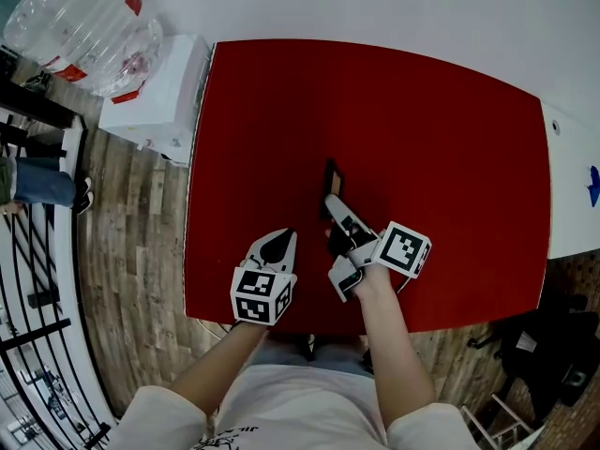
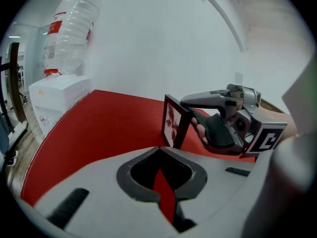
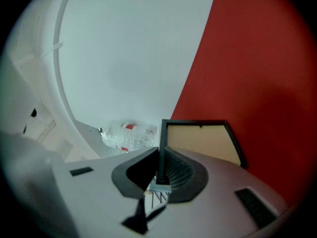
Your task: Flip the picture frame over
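A small black picture frame stands on edge above the red tabletop, near the middle. My right gripper is shut on its near edge. In the right gripper view the frame shows its tan backing, and the dark rim sits clamped at the right gripper. The left gripper view shows the frame upright with its picture side facing this way, held by the right gripper. My left gripper hovers left of it near the table's front, shut and holding nothing.
A white water dispenser with a large clear bottle stands off the table's far left corner. A white surface adjoins the right side. Wooden floor lies to the left, and the table's front edge is just below the grippers.
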A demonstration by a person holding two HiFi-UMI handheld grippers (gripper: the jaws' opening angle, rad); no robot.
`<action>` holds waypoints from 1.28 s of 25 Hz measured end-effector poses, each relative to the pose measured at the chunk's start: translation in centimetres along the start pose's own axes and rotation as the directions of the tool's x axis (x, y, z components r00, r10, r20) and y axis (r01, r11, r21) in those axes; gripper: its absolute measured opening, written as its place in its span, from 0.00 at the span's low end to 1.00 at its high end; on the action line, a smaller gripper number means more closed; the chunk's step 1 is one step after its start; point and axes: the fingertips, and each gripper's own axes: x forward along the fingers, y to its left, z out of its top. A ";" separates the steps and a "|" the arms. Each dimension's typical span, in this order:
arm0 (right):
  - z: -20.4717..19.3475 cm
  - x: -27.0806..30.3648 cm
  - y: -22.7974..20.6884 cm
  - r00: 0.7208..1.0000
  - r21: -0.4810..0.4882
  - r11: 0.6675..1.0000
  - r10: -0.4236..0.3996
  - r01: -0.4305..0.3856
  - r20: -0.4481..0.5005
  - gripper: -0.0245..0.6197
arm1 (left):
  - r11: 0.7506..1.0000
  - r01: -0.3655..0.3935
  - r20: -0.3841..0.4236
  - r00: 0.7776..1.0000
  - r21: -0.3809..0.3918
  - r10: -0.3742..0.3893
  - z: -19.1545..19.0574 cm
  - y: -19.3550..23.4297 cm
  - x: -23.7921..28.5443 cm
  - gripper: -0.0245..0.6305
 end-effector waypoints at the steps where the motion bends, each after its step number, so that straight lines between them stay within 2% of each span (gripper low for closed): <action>1: 0.2 -0.2 -0.1 1.000 0.024 0.999 0.021 -0.021 0.007 0.10 | 1.000 0.005 0.002 1.000 0.008 -0.005 0.1 -0.2 0.1 0.05; 5: 0.4 -0.8 -0.1 0.990 0.148 0.979 0.134 -0.140 0.045 0.10 | 1.000 0.021 0.009 1.000 0.019 -0.021 0.3 -0.8 0.4 0.05; 7: 0.6 -1.3 -0.2 0.986 0.160 0.974 0.156 -0.162 0.052 0.10 | 0.999 0.047 0.007 0.999 0.021 -0.047 0.2 -1.5 0.7 0.05; 10: 0.8 -1.8 -0.4 0.987 0.131 0.979 0.154 -0.157 0.032 0.10 | 0.992 0.112 -0.004 0.994 0.055 -0.112 0.2 -2.8 1.9 0.06; 12: 0.7 -2.0 -0.4 0.989 0.118 0.982 0.148 -0.149 0.016 0.10 | 0.983 0.151 -0.015 0.989 0.105 -0.150 0.5 -3.8 2.9 0.13; 17: 1.0 -2.6 -0.7 0.992 0.109 0.987 0.122 -0.122 0.008 0.10 | 0.932 0.255 -0.085 0.967 0.258 -0.241 0.6 -6.7 5.5 0.24; 20: 1.1 -2.7 -0.8 0.993 0.100 0.988 0.115 -0.114 -0.002 0.10 | 0.906 0.288 -0.092 0.958 0.310 -0.273 0.9 -7.7 6.3 0.24; 23: 1.3 -2.8 -0.9 0.994 0.090 0.990 0.108 -0.107 -0.010 0.10 | 0.899 0.292 -0.091 0.956 0.326 -0.277 0.7 -8.0 7.1 0.24; 28: 1.4 -3.0 -0.4 0.996 0.005 0.997 0.077 -0.077 -0.046 0.10 | 0.896 0.289 -0.107 0.957 0.337 -0.269 0.3 -8.1 7.5 0.21; 30: 1.6 -3.3 0.0 0.997 -0.079 0.996 0.031 -0.036 -0.071 0.11 | 0.888 0.294 -0.113 0.956 0.354 -0.272 0.4 -8.4 7.5 0.20; 32: 2.0 -3.4 0.5 0.995 -0.206 0.978 -0.052 0.034 -0.080 0.13 | 0.884 0.296 -0.114 0.955 0.361 -0.273 0.4 -8.5 7.6 0.20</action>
